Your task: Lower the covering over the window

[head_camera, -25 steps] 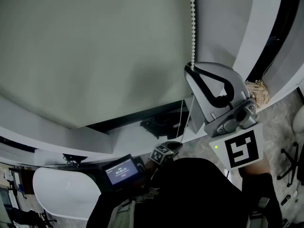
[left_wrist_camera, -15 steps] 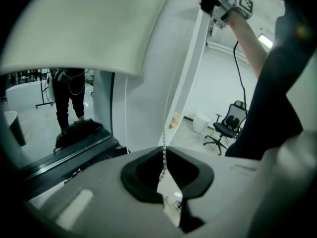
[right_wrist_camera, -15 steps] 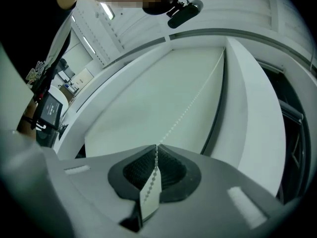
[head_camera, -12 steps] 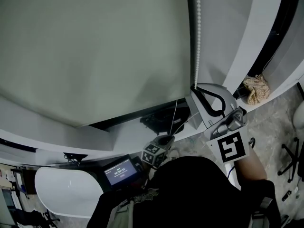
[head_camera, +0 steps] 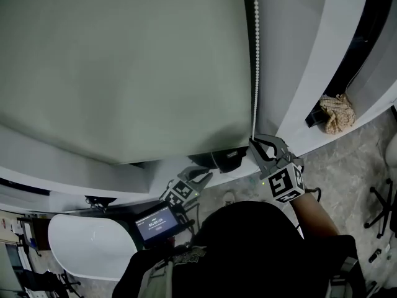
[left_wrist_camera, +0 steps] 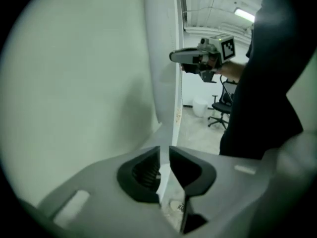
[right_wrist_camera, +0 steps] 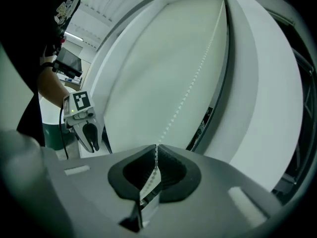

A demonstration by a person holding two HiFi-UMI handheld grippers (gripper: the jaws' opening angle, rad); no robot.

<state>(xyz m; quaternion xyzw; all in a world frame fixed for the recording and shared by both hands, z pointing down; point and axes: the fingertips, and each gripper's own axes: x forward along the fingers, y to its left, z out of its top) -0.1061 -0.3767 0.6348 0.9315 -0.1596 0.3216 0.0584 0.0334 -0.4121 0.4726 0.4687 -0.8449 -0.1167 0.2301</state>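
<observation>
Blind (head_camera: pixel 124 73): right gripper (head_camera: pixel 254 142) clamps bead chain (head_camera: pixel 255 54)

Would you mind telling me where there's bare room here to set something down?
The white rounded tabletop is bare left of the small black screen. The white window ledge looks free between the right claw and the crumpled beige cloth. It is crowded at the white bead chain, which that claw grips.

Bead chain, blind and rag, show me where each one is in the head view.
Bead chain (head_camera: pixel 255 54): head view, midway along the hanging strand.
Blind (head_camera: pixel 124 67): head view, centre of its fabric.
Rag (head_camera: pixel 338 112): head view, middle of the crumpled cloth.
</observation>
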